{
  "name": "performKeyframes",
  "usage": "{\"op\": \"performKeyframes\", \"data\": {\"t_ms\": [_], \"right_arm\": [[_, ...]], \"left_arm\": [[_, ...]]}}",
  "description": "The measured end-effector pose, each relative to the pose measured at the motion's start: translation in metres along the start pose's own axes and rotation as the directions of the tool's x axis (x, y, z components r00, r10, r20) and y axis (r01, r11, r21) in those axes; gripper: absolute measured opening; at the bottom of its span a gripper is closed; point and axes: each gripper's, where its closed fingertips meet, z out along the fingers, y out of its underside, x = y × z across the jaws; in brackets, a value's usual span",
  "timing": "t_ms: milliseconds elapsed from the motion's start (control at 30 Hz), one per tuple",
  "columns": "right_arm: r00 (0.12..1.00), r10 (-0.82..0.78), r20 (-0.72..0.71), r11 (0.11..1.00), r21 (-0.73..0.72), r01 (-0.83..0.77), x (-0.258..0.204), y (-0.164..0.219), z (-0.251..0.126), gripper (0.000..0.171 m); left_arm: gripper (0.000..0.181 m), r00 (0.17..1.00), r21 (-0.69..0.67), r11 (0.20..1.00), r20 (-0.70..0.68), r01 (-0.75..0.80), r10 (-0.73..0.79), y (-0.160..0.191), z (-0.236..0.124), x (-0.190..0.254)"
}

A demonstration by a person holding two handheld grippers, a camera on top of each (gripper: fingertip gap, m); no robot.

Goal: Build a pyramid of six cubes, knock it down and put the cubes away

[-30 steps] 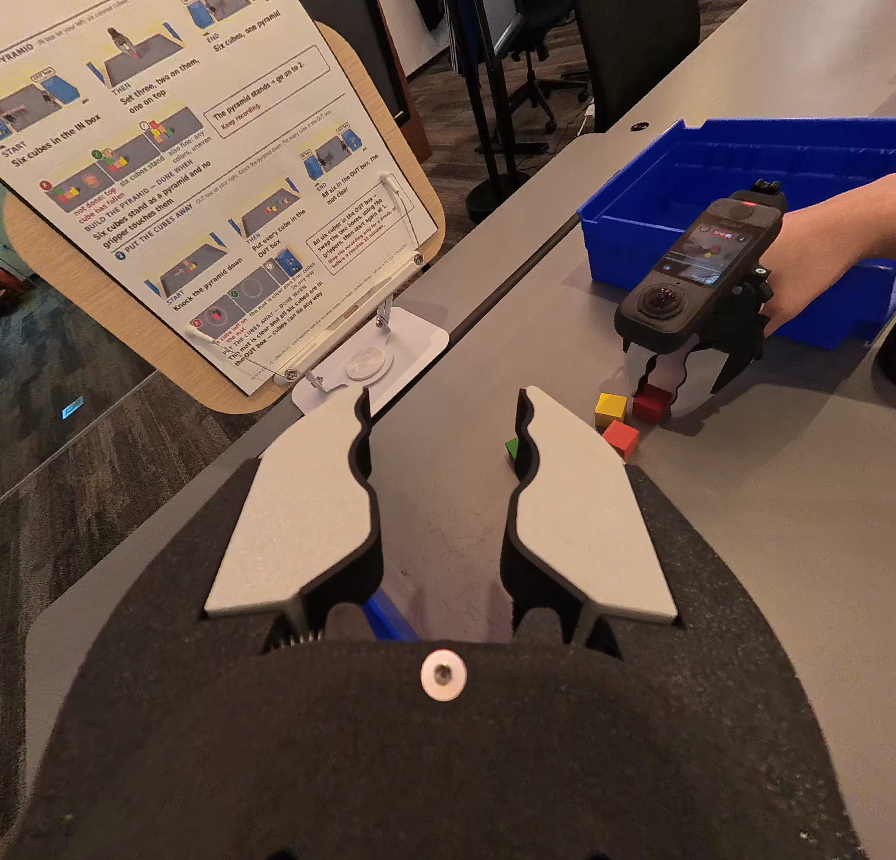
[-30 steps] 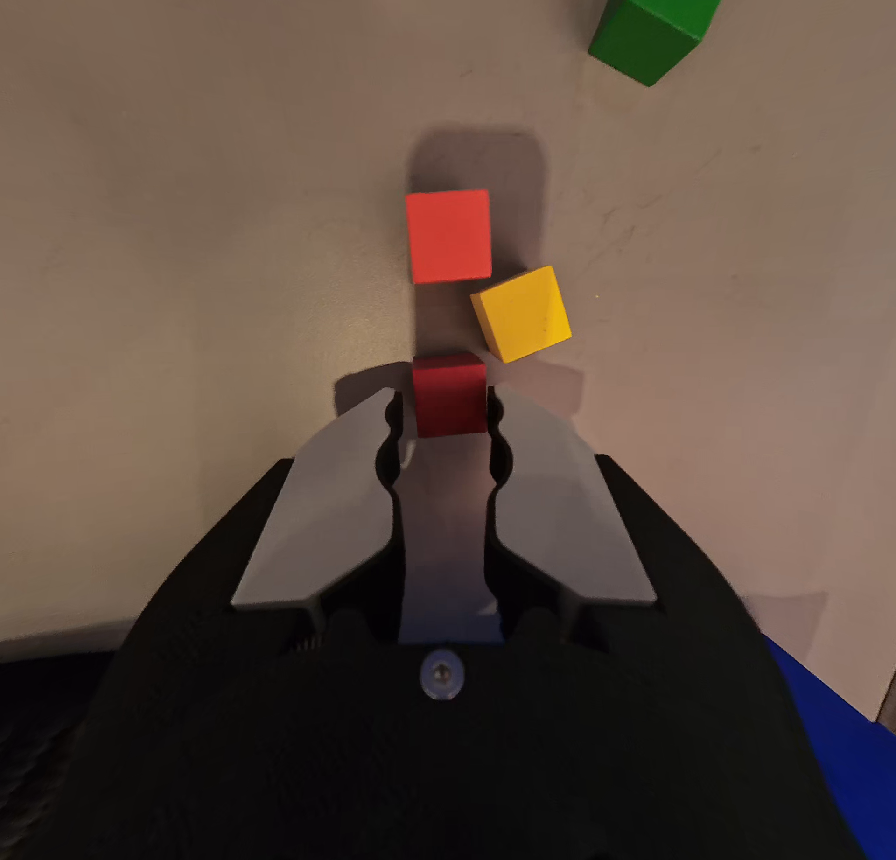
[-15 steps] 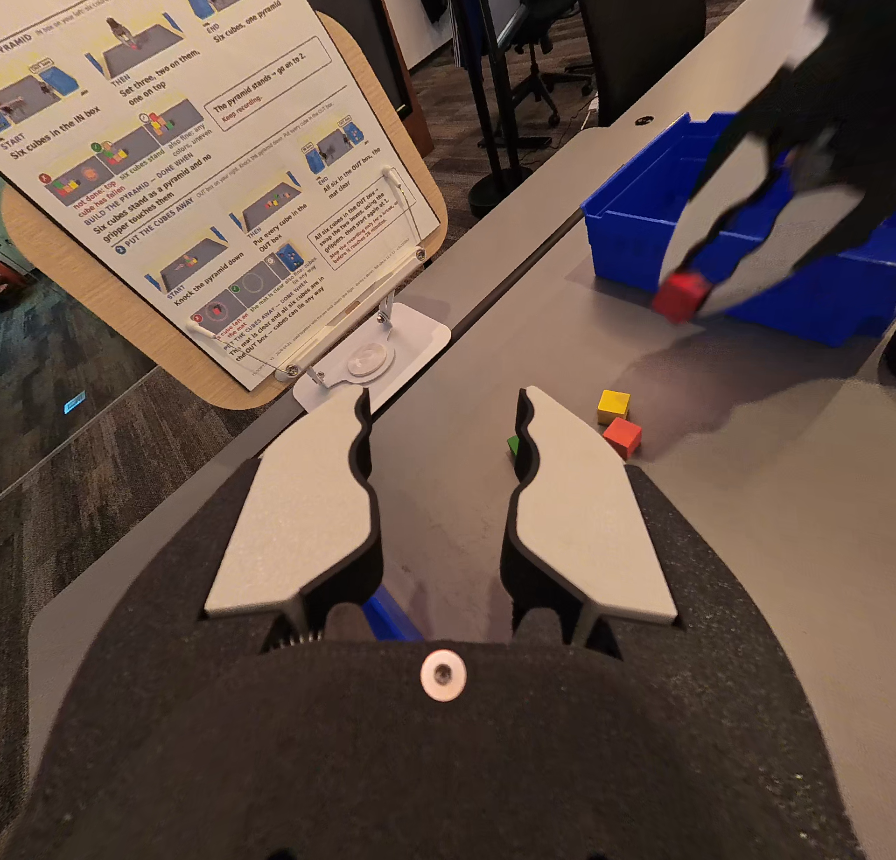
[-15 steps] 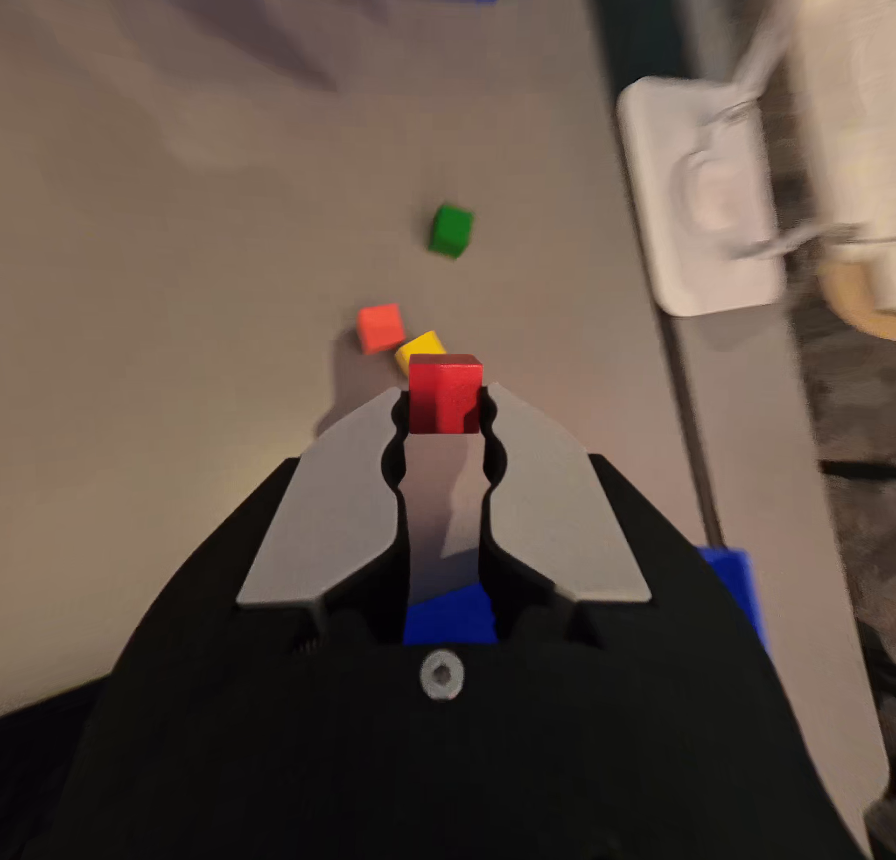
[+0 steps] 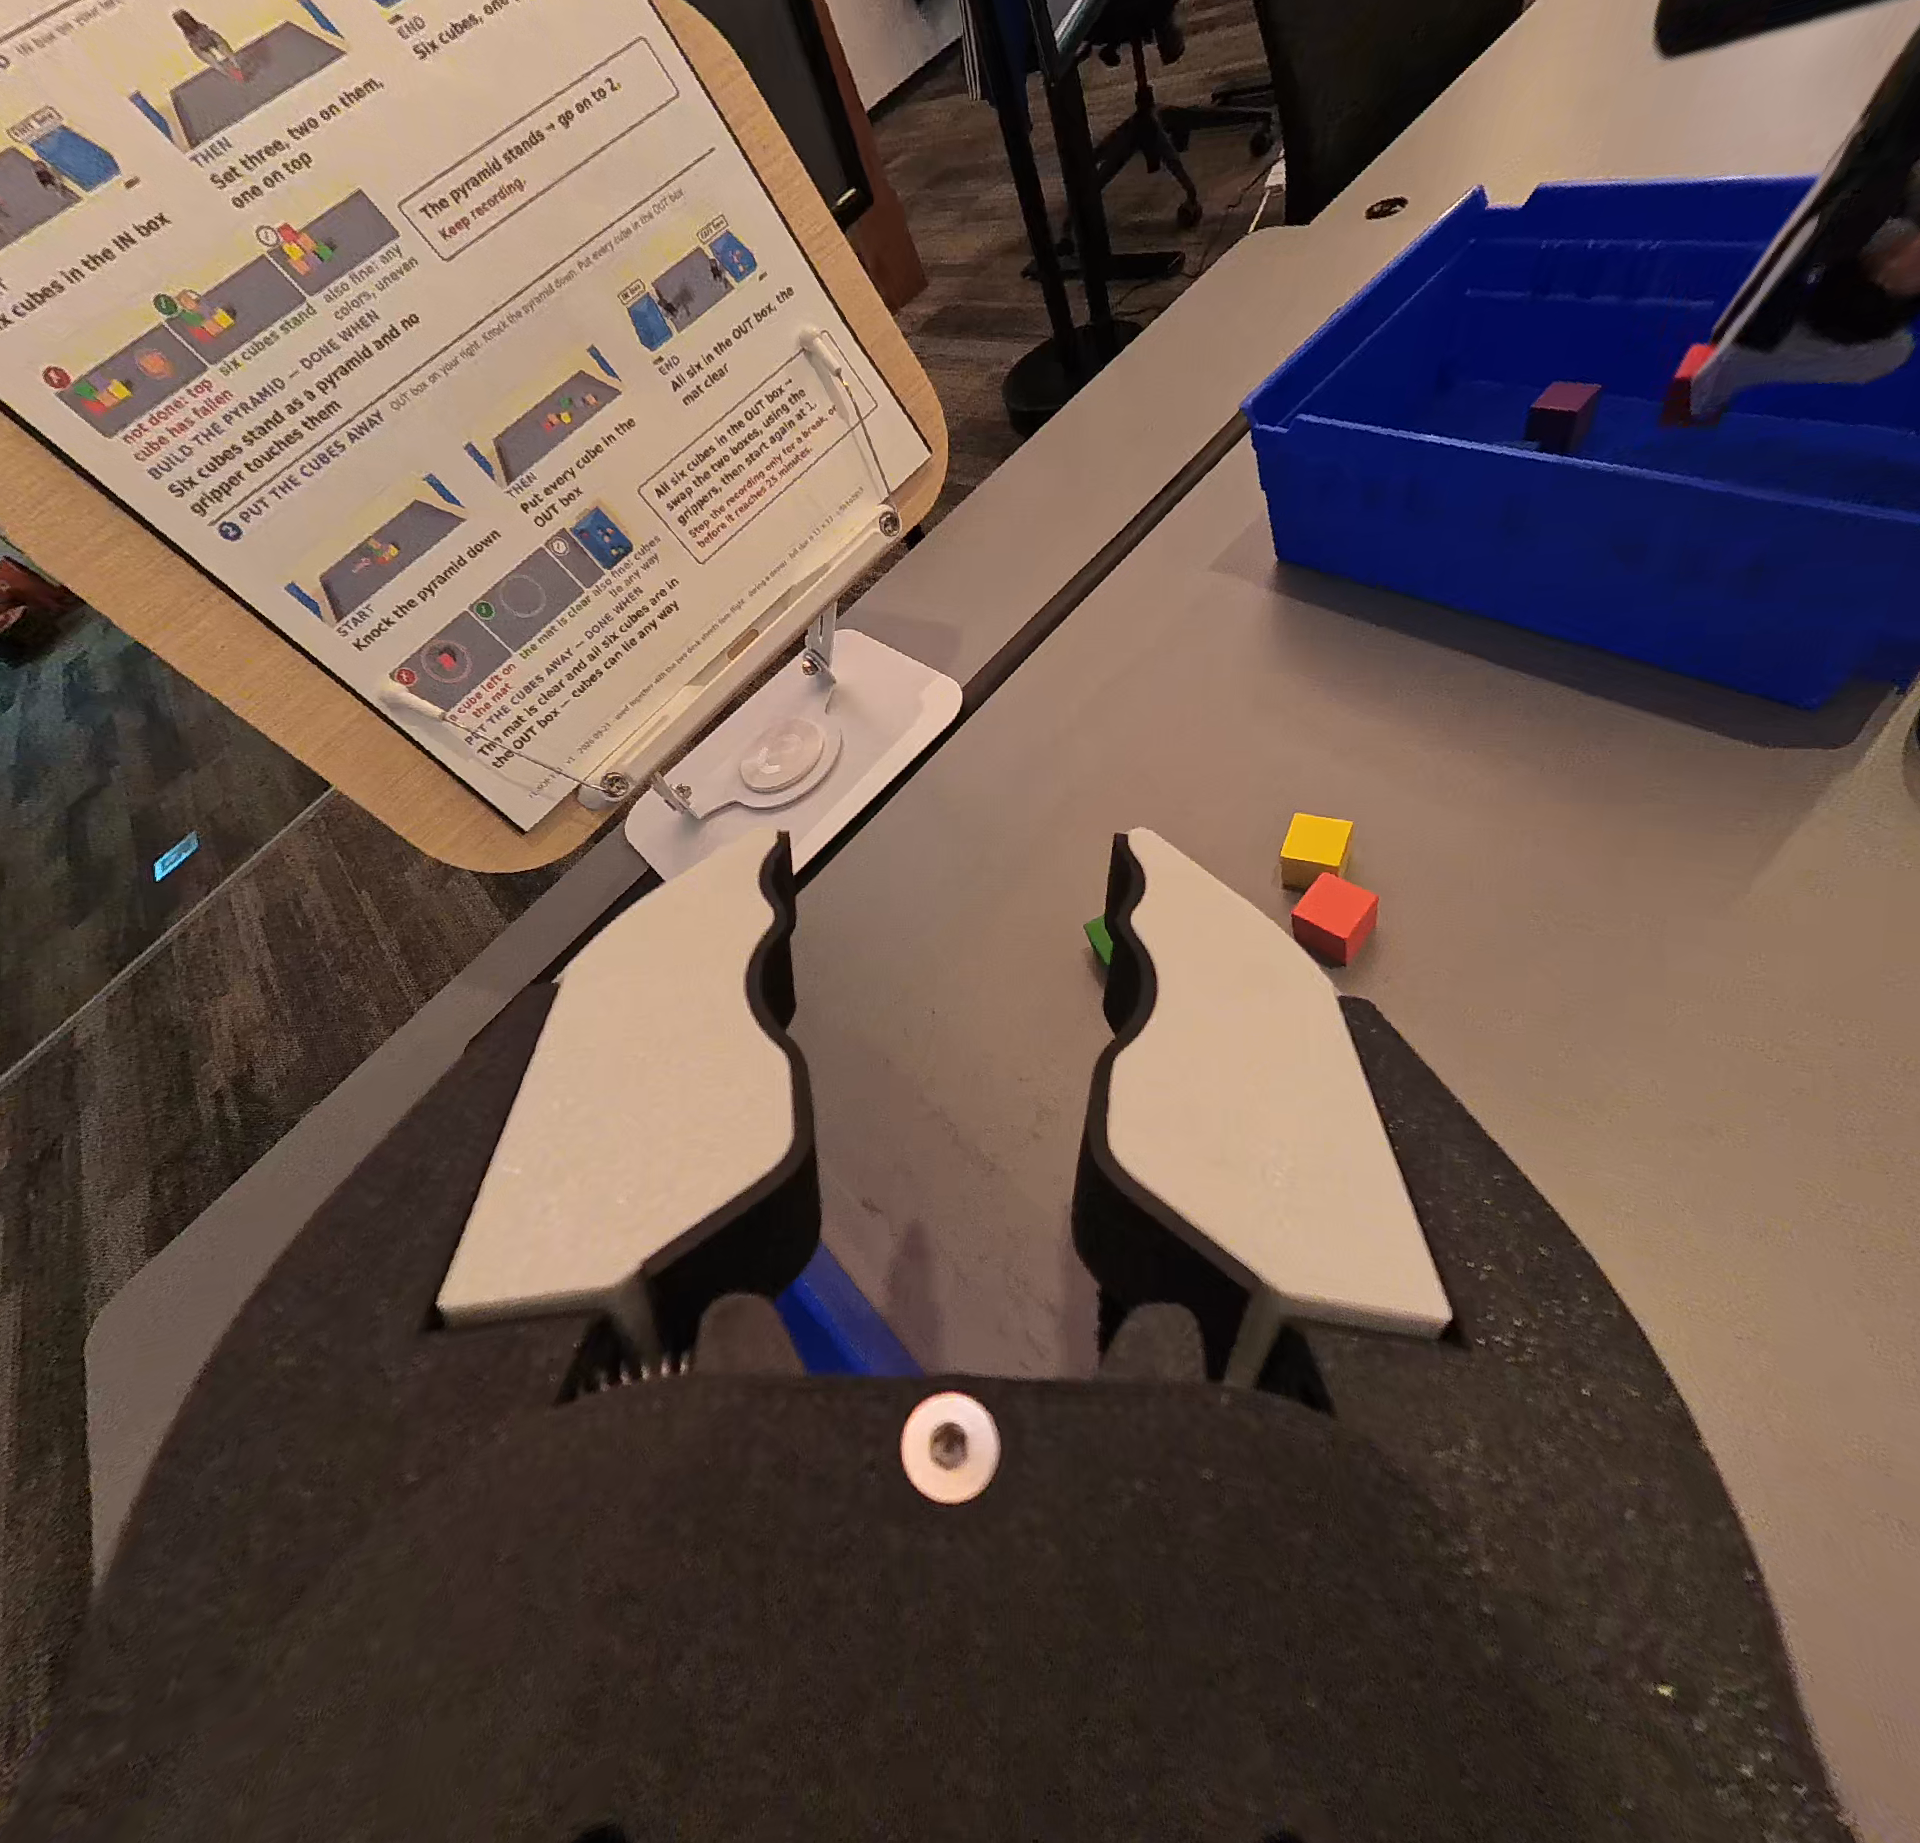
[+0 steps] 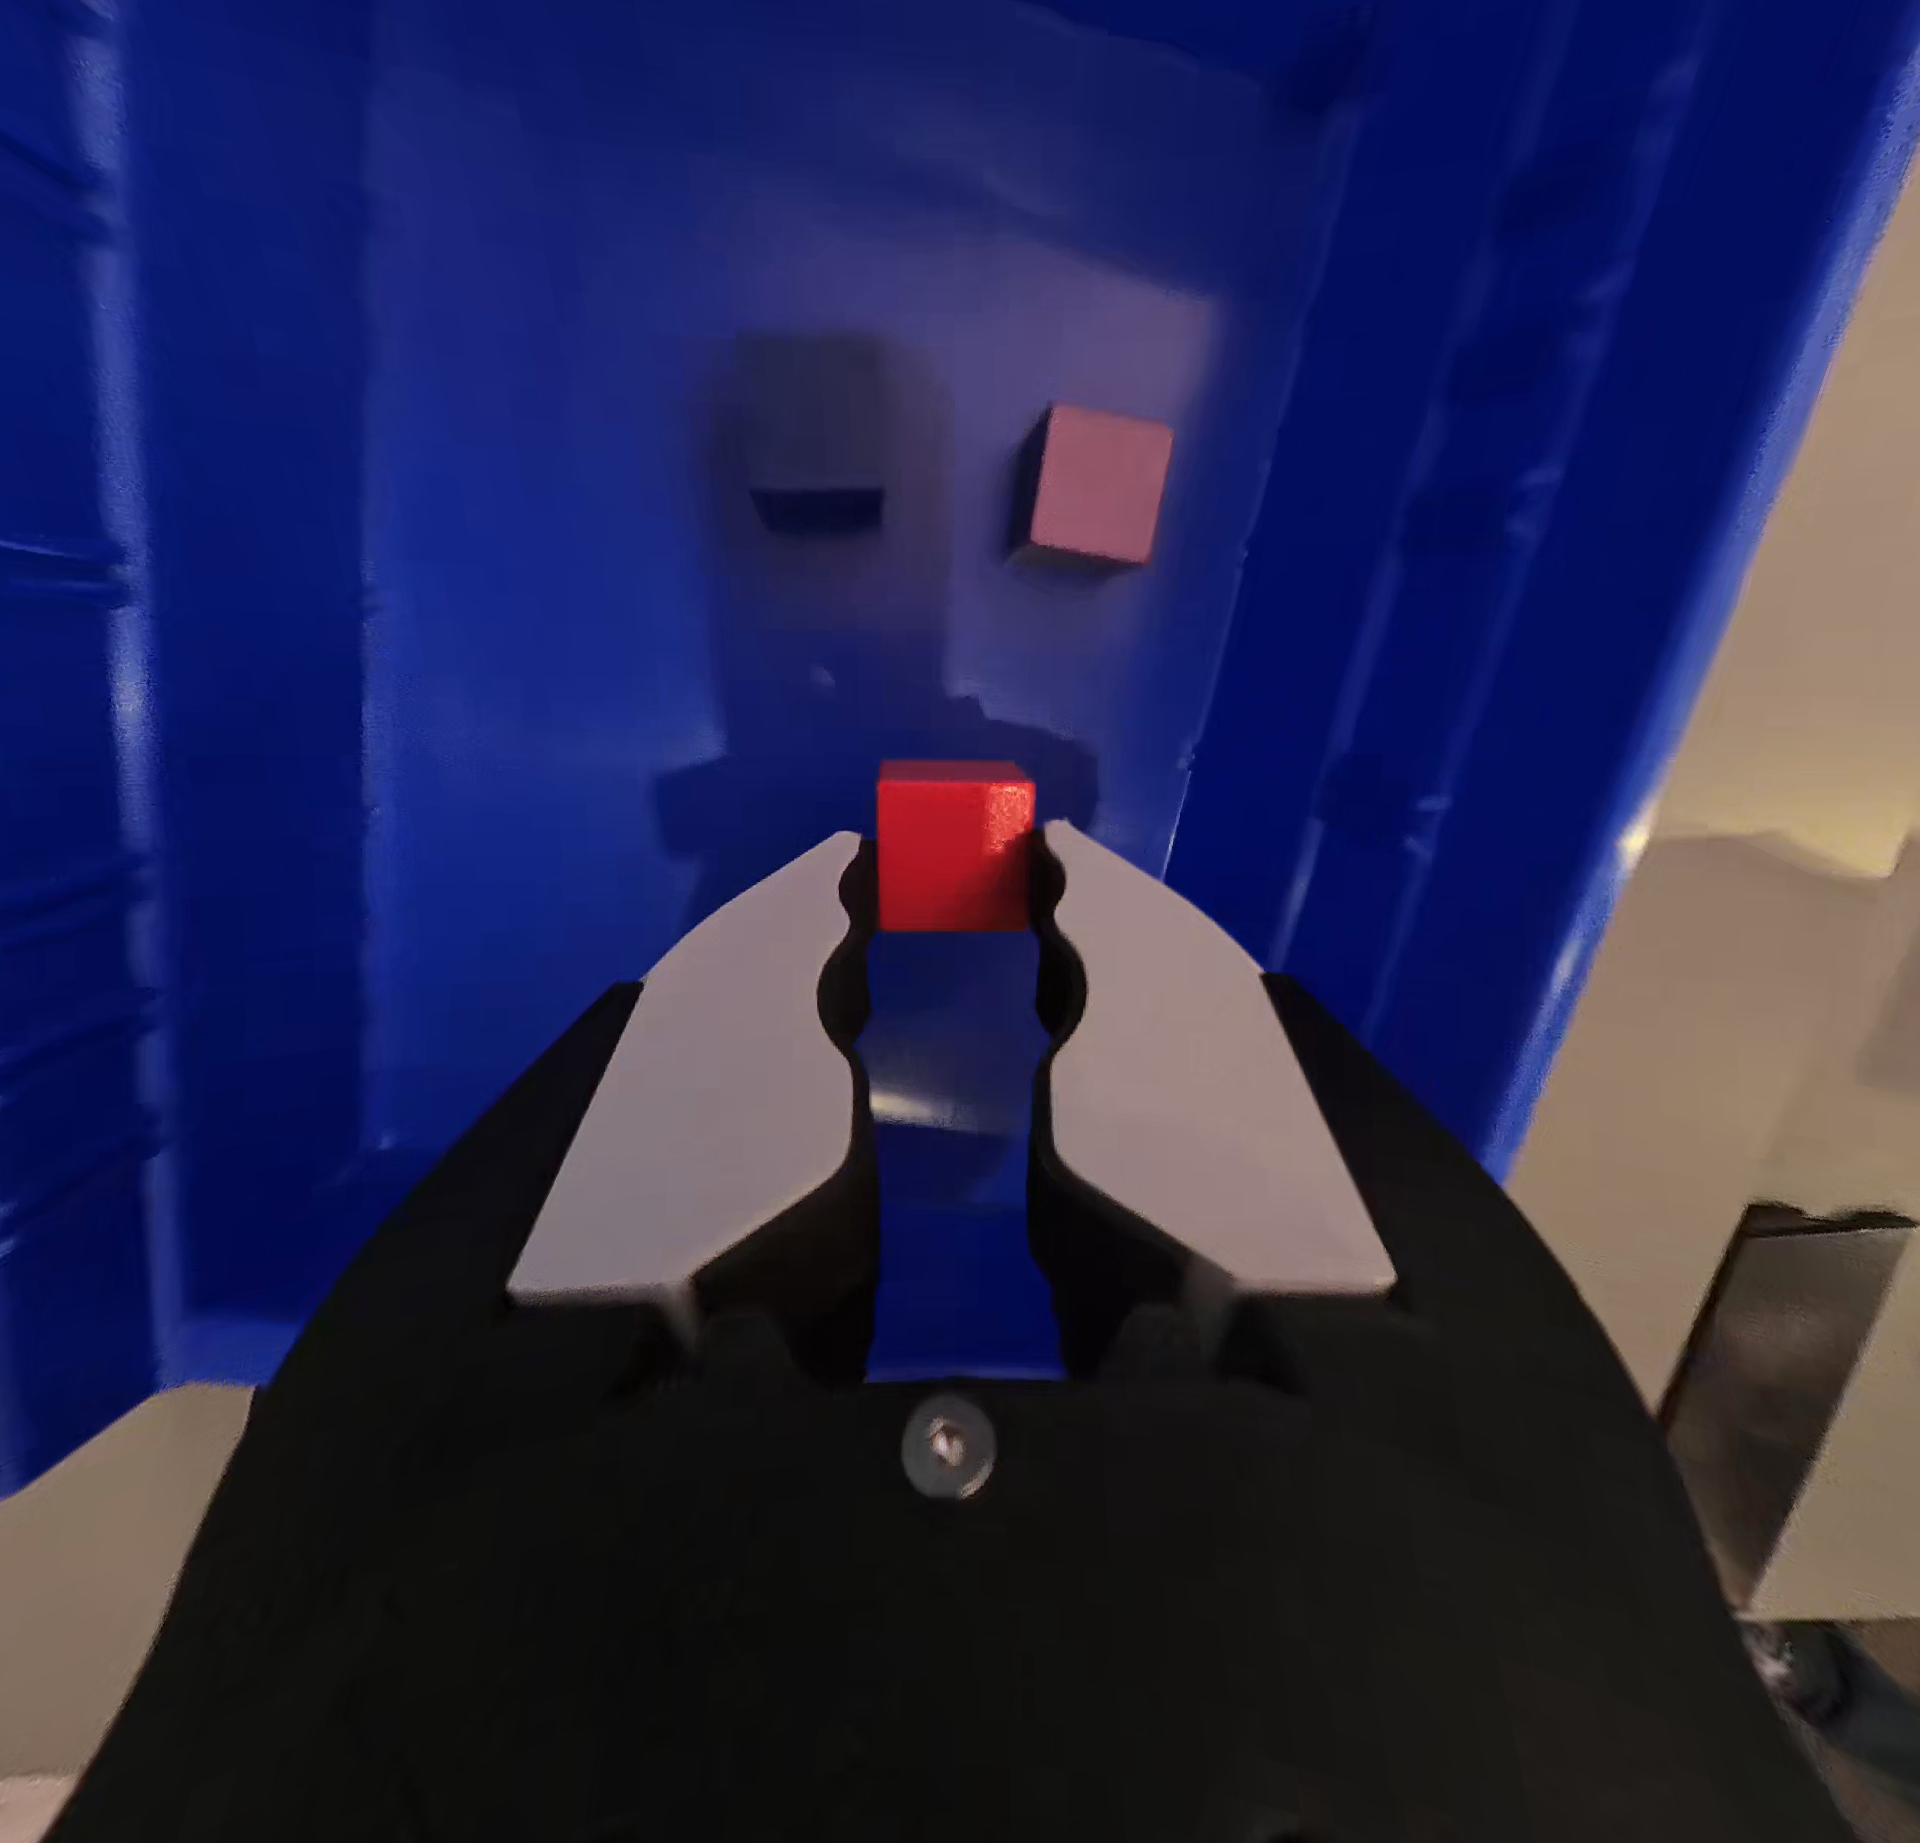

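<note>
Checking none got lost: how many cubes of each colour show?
Red cube, in right gripper: 1
Purple cube, in blue plastic bin: 1
Blue cube, in bin: 1
Yellow cube, on grey table: 1
Orange cube, on table: 1
Green cube, on table: 1
Total: 6

The green cube [image 5: 1097,939] is hiding behind the left gripper's [image 5: 951,858] right jaw (only a sliver showing).

Glossy plastic blue bin [image 5: 1455,505]; matt grey table [image 5: 1558,1066]; painted, smooth red cube [image 6: 954,846]; paper sheet [image 5: 416,339] on a wood-look board [image 5: 260,713].
</note>
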Motion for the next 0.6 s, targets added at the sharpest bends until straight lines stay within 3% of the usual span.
{"op": "performKeyframes", "data": {"t_ms": [433,600], "right_arm": [[0.998,0.066,-0.006,0.997,-0.029,-0.066,0.007,0.014,0.030,0.030],[1.000,0.018,-0.024,0.998,0.057,-0.017,0.003,0.003,0.011,0.040]], "left_arm": [[0.057,1.000,-0.006,1.000,0.000,0.001,-0.001,0.001,0.002,-0.001],[0.058,1.000,-0.019,1.000,0.010,0.017,-0.016,0.005,0.007,-0.004]]}}
